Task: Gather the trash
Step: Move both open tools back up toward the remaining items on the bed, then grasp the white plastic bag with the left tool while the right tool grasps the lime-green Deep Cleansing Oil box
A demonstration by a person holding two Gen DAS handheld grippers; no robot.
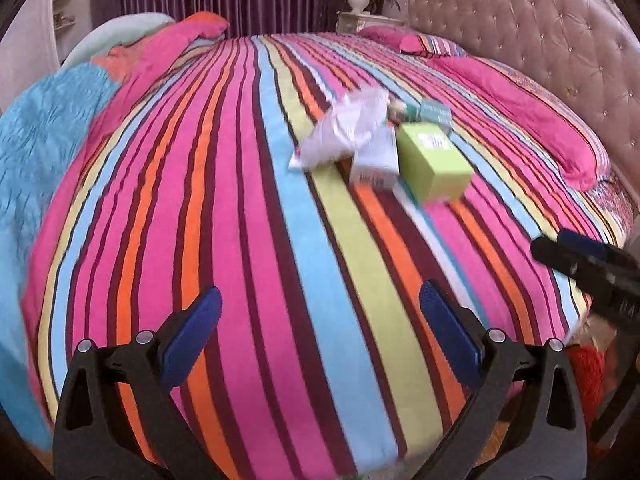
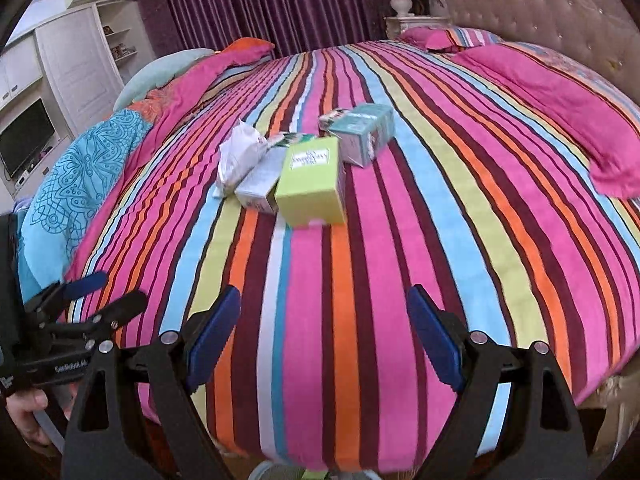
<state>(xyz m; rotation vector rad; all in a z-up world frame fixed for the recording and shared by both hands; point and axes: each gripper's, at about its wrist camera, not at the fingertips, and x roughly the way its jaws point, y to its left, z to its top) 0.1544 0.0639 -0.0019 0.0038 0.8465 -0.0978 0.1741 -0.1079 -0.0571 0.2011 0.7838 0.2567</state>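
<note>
A pile of trash lies in the middle of the striped bed cover (image 1: 248, 240) (image 2: 440, 240): a crumpled white wrapper (image 1: 344, 128) (image 2: 240, 156), a small white carton (image 1: 374, 160) (image 2: 260, 184), a lime-green box (image 1: 432, 164) (image 2: 312, 184) and a teal box (image 1: 432, 114) (image 2: 364, 132). My left gripper (image 1: 320, 324) hangs open over the near part of the bed, well short of the pile. My right gripper (image 2: 324, 324) is open too, with nothing between its blue pads. The right gripper shows at the right edge of the left wrist view (image 1: 584, 264); the left one shows at the left of the right wrist view (image 2: 84, 300).
A tufted headboard (image 1: 540, 40) (image 2: 540, 12) stands to the right with pink pillows (image 1: 532, 108) (image 2: 560, 100) along it. A blue blanket (image 1: 48, 152) (image 2: 76, 184) is bunched at the left. White cabinets (image 2: 72, 60), a TV (image 2: 26, 136) and purple curtains (image 2: 260, 0) stand beyond.
</note>
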